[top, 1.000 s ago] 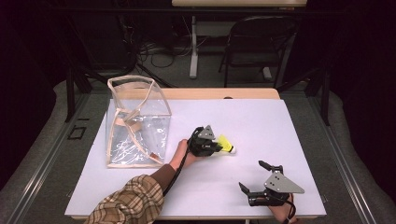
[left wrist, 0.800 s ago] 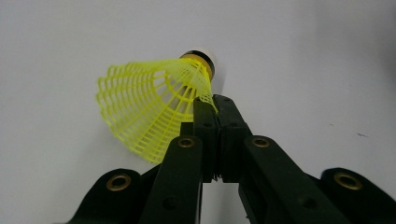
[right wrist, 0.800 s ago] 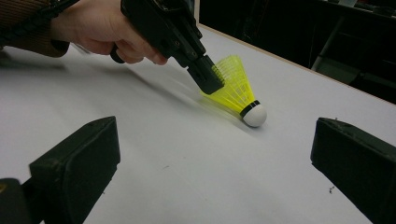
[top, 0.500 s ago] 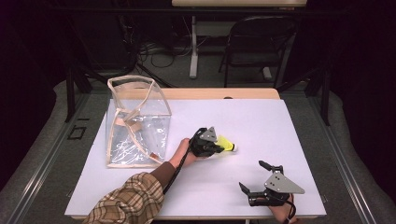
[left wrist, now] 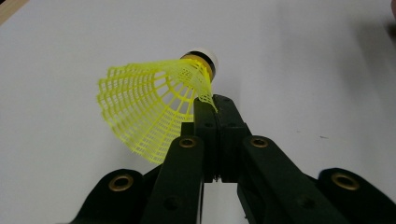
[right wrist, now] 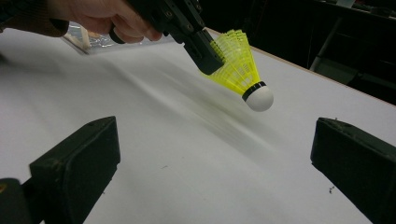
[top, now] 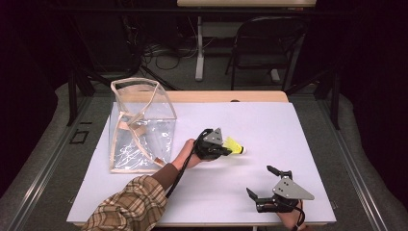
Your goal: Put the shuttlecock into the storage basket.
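Slippage is the risk: the left gripper point(left wrist: 211, 105) pinches only the thin mesh skirt edge of the yellow shuttlecock point(left wrist: 154, 100), which hangs just above the white table point(top: 298, 139). A quick swing toward the clear bag point(top: 139, 127) could tear it free, while the right gripper point(top: 262, 185) rests with jaws wide apart.

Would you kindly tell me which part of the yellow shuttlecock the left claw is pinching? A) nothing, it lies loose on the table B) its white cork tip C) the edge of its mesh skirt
C: the left claw is closed on the skirt's edge of the shuttlecock, whose cork tip points away from it.
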Demonstrator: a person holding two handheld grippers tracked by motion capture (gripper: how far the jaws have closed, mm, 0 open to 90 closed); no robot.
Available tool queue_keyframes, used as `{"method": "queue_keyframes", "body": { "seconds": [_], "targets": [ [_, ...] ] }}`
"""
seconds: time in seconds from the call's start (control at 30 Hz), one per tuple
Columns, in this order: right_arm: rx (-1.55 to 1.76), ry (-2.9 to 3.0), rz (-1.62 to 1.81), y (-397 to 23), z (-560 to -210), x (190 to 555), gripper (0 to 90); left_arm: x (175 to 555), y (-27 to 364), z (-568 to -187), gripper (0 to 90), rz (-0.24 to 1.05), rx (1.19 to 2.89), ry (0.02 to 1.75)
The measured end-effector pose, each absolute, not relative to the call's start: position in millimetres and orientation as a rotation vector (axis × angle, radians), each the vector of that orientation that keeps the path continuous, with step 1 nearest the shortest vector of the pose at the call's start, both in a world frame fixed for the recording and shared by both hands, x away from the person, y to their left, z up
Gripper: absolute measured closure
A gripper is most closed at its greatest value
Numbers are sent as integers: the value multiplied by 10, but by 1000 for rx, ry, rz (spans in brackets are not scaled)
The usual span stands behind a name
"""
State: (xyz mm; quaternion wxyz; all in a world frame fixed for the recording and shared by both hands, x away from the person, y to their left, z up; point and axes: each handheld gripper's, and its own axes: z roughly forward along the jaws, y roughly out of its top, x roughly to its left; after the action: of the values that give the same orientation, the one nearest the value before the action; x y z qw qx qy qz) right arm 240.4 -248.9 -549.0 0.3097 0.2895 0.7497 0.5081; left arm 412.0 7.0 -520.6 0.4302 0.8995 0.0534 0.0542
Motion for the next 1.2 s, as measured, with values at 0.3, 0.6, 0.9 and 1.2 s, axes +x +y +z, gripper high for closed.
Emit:
{"method": "queue_keyframes", "body": {
  "seconds": [0.3, 0.6, 0.9, 1.2],
  "targets": [
    [765, 1982, 1342, -2487, -5494, 2408, 12, 4116, 102, -5079, 898, 138, 2228, 122],
    [764, 1982, 1341, -2485, -5493, 2407, 12, 4096, 96, -4887, 898, 146, 2200, 109],
    [767, 1980, 1343, -2487, -5494, 2408, 11, 4085, 79, -4716, 898, 159, 2183, 92],
    [772, 1978, 1347, -2490, -5494, 2407, 6, 4100, 69, -4555, 898, 167, 2167, 72]
  ]
}}
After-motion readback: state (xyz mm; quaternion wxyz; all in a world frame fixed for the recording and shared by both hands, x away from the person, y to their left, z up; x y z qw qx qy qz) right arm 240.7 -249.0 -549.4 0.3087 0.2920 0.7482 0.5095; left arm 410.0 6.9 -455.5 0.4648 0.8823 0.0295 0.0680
